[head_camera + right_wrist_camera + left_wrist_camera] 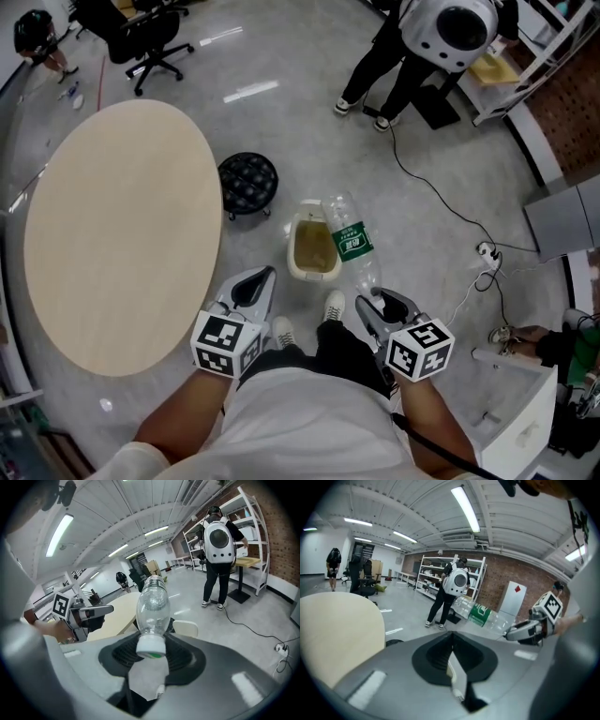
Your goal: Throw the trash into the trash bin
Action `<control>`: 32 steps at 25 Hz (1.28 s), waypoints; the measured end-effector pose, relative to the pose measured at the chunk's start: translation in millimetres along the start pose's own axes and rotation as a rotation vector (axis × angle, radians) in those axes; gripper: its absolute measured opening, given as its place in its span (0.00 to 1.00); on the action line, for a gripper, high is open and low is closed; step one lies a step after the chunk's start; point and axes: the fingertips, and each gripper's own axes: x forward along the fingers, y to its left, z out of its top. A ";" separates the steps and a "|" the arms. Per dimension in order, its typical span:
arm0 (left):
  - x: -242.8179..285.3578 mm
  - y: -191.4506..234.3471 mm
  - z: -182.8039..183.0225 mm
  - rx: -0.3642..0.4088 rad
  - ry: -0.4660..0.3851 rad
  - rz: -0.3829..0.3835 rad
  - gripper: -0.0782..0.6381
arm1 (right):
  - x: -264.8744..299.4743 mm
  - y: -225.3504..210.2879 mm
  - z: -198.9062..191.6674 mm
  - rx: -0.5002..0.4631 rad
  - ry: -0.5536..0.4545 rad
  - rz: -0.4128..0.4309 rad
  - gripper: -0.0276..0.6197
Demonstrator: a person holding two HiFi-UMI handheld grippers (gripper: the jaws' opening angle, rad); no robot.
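A clear plastic bottle (352, 239) with a green label sticks out from my right gripper (367, 302), which is shut on its white-capped neck (151, 644). The bottle's body hangs over the right rim of a cream trash bin (302, 272) standing on the floor just ahead of my feet. In the right gripper view the bottle (152, 602) points up and away, with the bin (186, 629) behind it. My left gripper (262, 278) is shut and holds nothing, just left of the bin. The left gripper view shows the bottle (480, 613) and the right gripper (529, 630) at its right.
A large round beige table (122, 234) fills the left. A black stool (247, 183) stands beside the bin. A person with a white backpack (450, 28) stands at the back right. A cable (441, 202) runs across the floor to a power strip (486, 251).
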 end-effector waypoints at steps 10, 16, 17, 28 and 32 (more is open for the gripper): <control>54.8 34.4 -43.9 -0.062 0.114 0.084 0.12 | 71.7 -46.5 -42.1 0.025 0.209 0.057 0.28; 84.7 30.7 -76.7 -0.084 0.170 0.062 0.12 | 103.6 -76.4 -84.5 0.043 0.336 0.076 0.28; 88.8 28.8 -81.9 -0.086 0.177 0.057 0.12 | 110.5 -83.7 -94.2 0.046 0.360 0.076 0.28; 125.0 38.8 -132.6 -0.157 0.287 0.123 0.12 | 177.8 -147.8 -176.9 0.092 0.591 0.052 0.28; 137.2 48.3 -150.2 -0.171 0.316 0.152 0.12 | 198.5 -160.2 -190.7 0.098 0.638 0.054 0.28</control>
